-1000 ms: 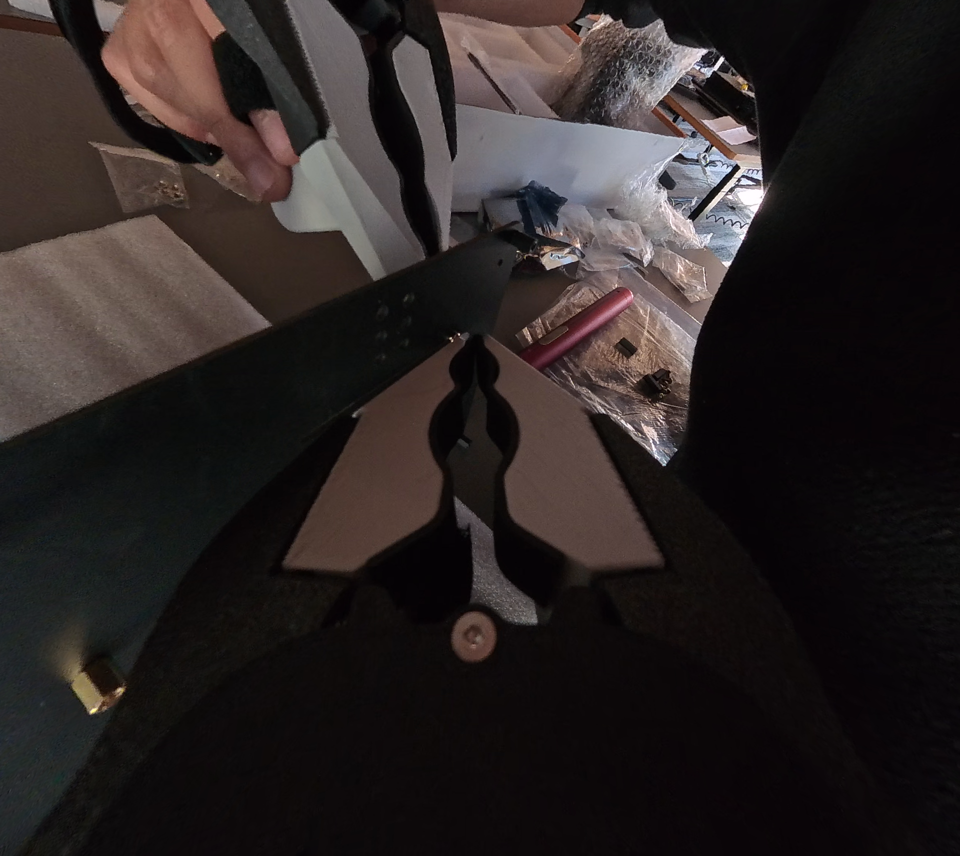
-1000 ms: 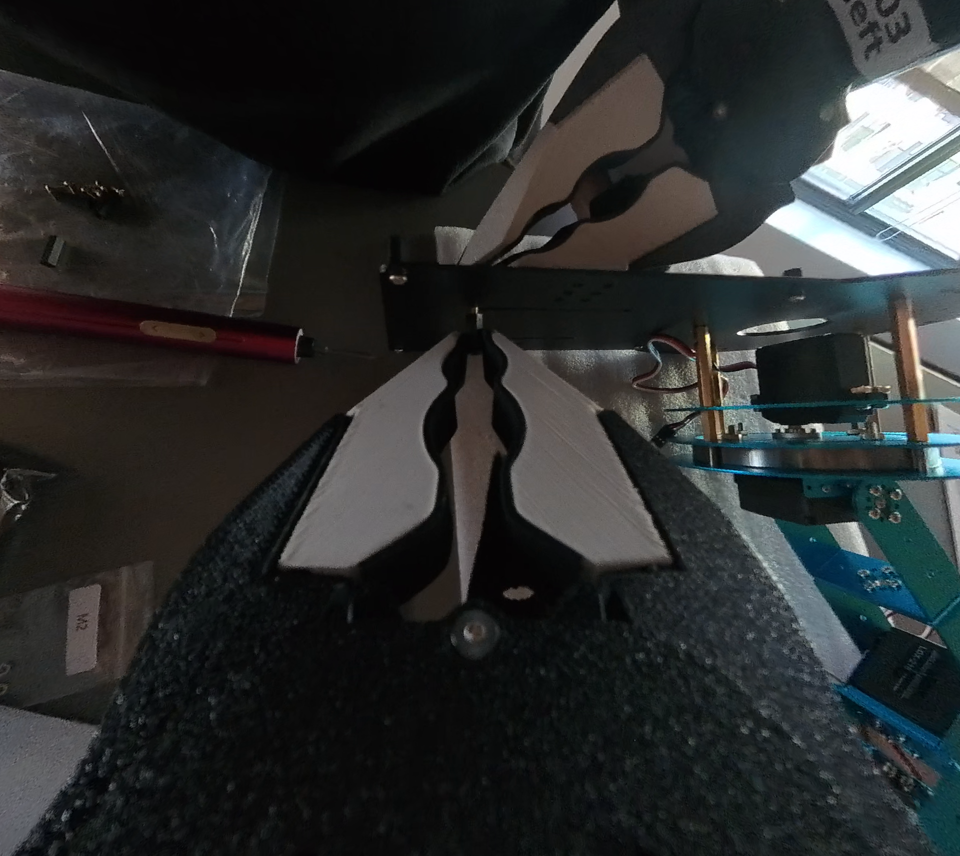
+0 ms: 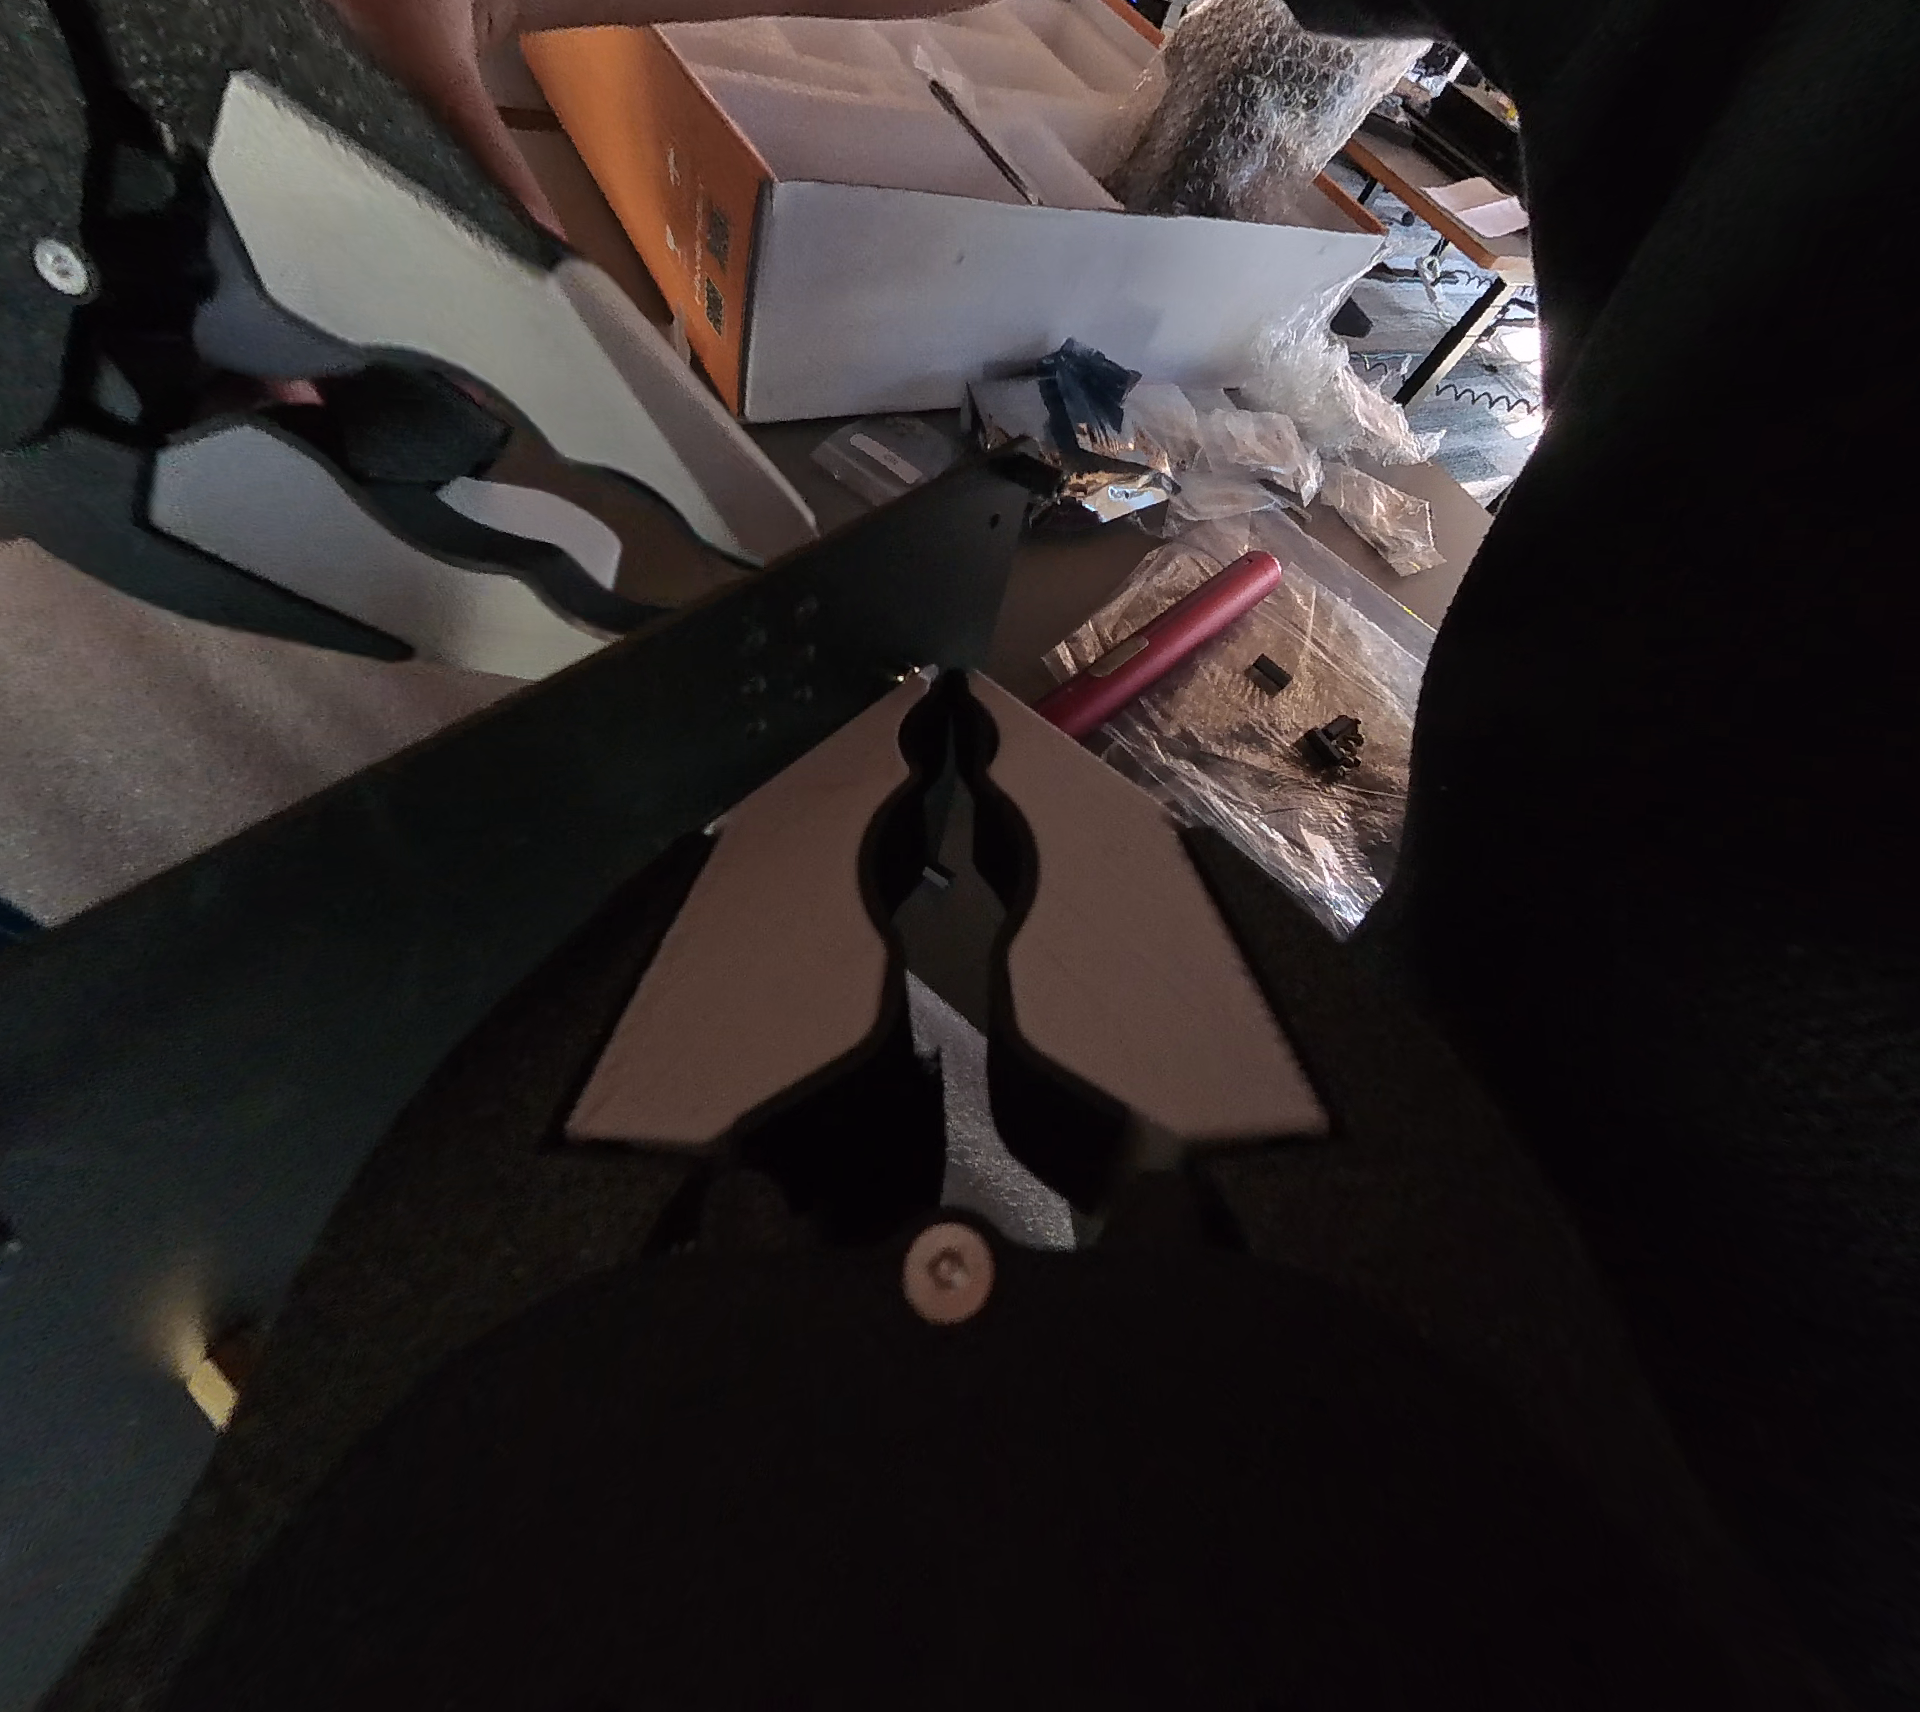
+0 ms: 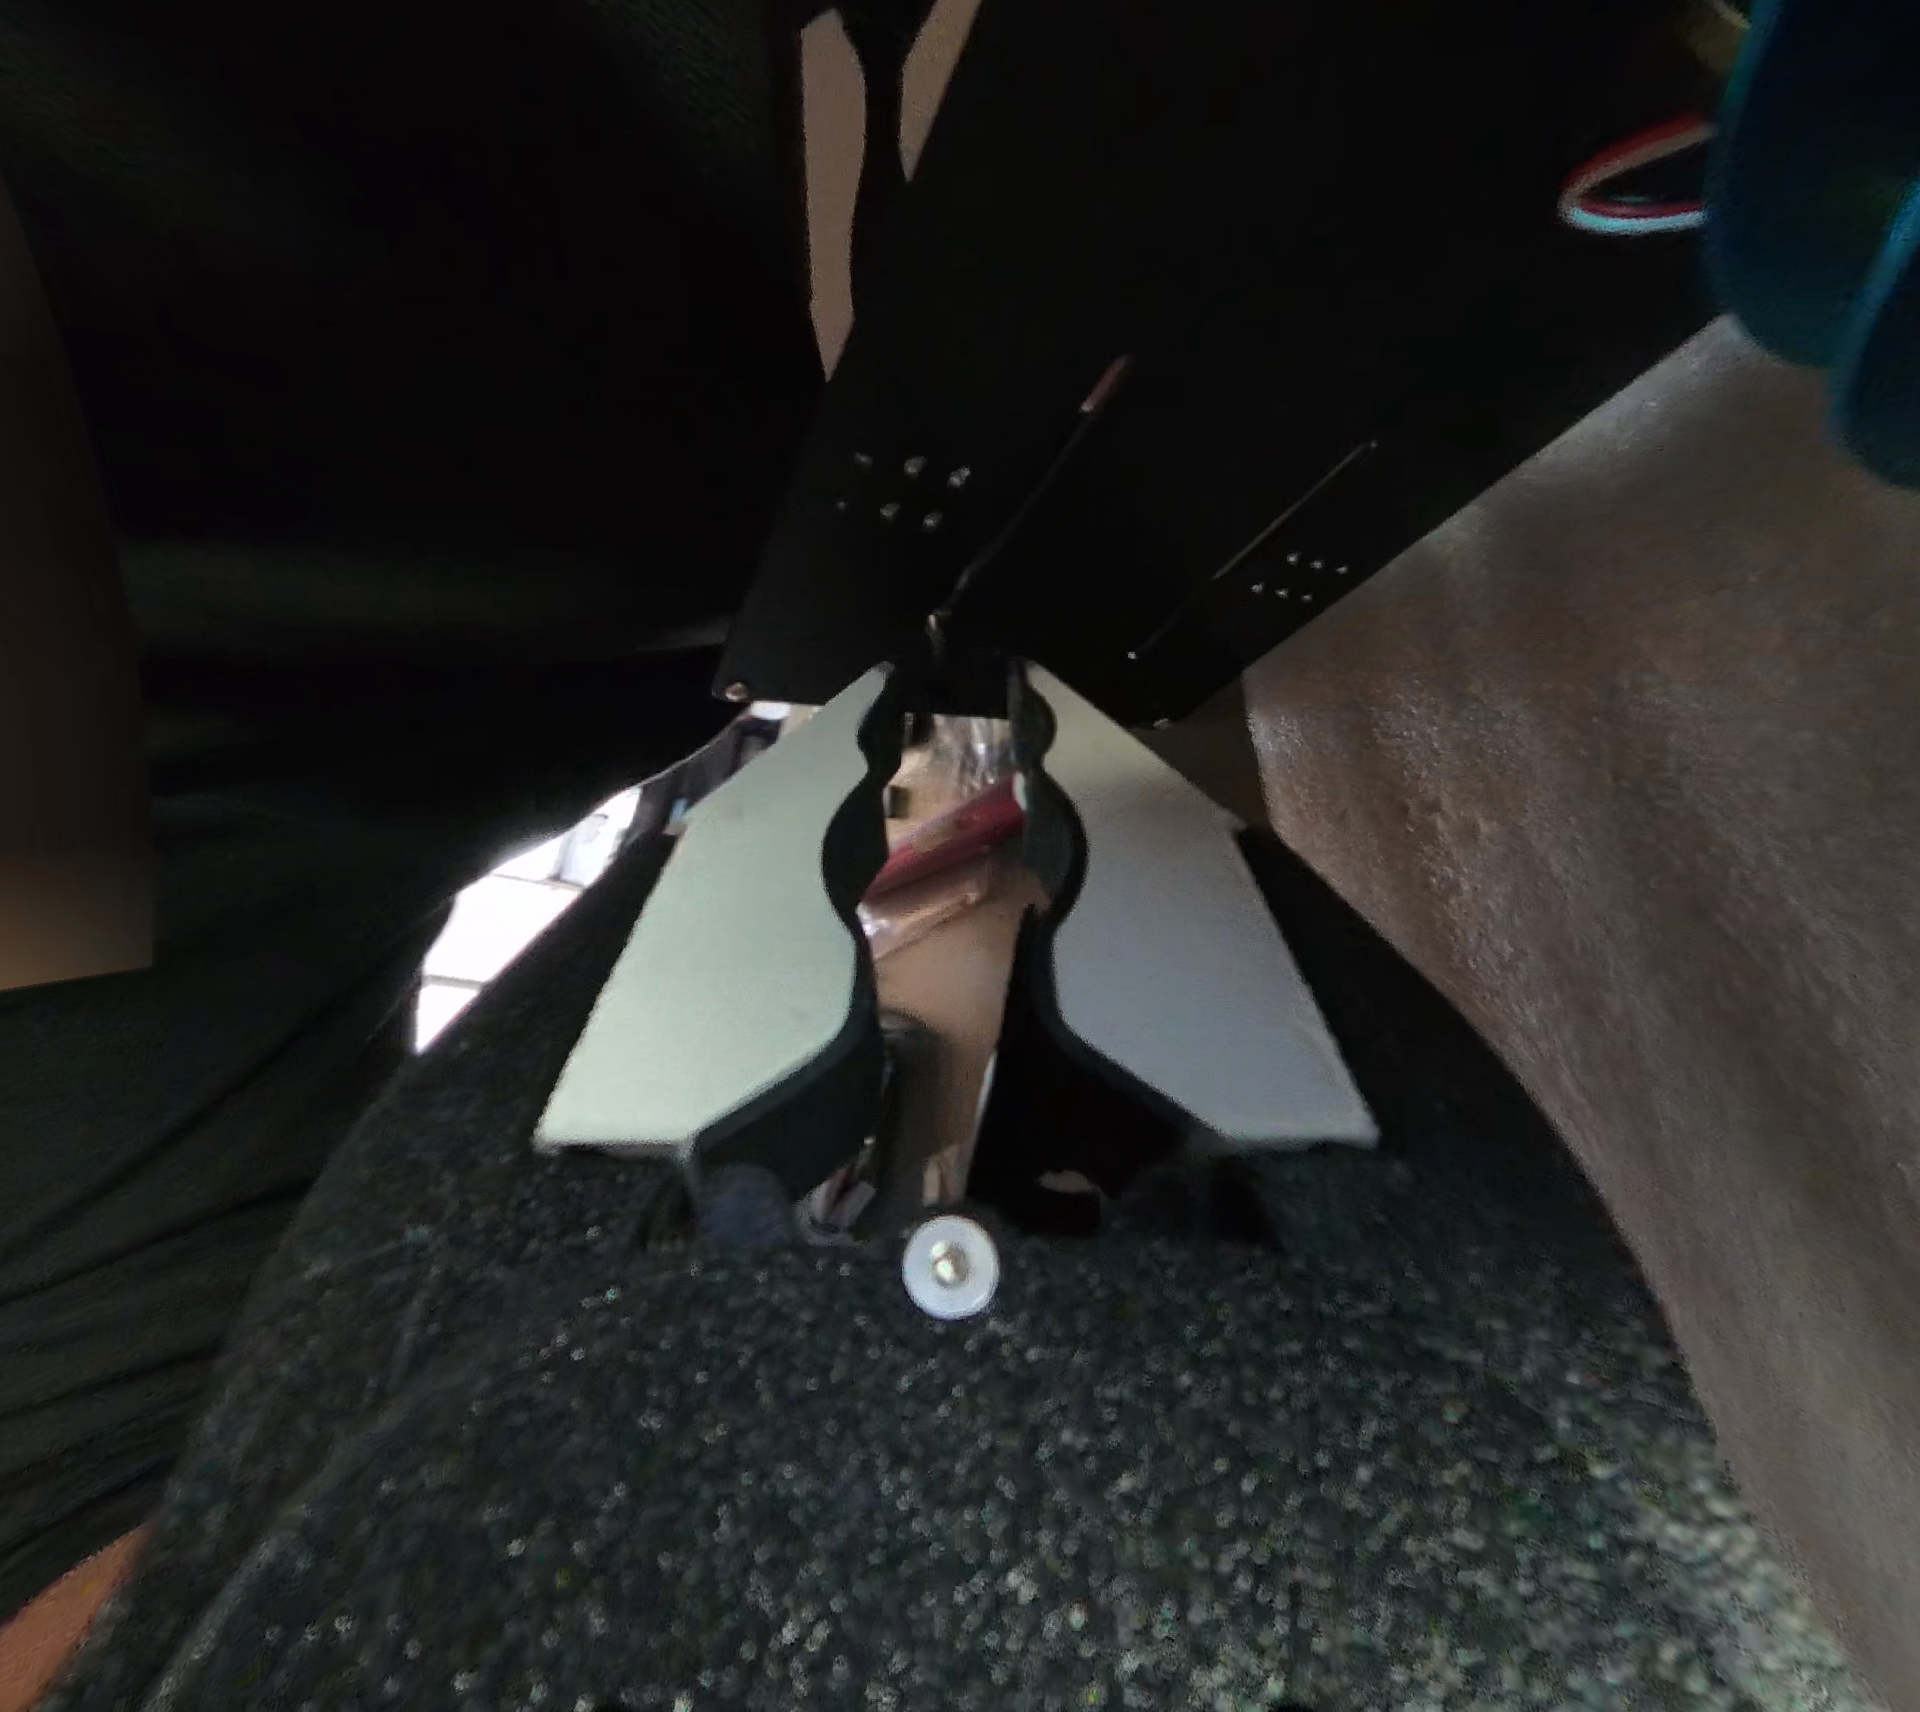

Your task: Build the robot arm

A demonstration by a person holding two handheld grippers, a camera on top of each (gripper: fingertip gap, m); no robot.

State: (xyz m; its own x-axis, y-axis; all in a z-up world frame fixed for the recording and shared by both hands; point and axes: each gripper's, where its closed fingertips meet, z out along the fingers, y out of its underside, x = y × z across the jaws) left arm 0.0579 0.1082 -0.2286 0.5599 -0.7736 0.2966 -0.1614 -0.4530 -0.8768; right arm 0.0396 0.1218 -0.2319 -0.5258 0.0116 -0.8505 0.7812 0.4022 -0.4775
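Here, in the left wrist view, the left gripper sits at centre frame with its fingers drawn together on the lower edge of a dark metal plate, which runs as a long band from the lower left up to just right of centre and carries a small cluster of drilled holes. The right gripper enters from the upper left of that frame, its fingertips meeting the plate's upper edge; its fingers stand a little apart there, and whether they pinch the plate cannot be told from this side.

In the right wrist view the same plate fills the upper centre, tilted, and the right gripper's fingers are parted with a clear gap between them, their tips just at the plate's lower edge. A looped red, white and blue wire shows at the upper right of that frame beside a blurred teal part.

Behind the plate in the left wrist view, an open cardboard box with an orange side and white front stands in the upper middle; inside it are white divided compartments and a roll of bubble wrap at its right end. Below the box lie crumpled clear plastic bags. A larger clear bag at right of centre holds small black parts, with a dark red pen-shaped tool lying on it. White foam sheet covers the left middle.
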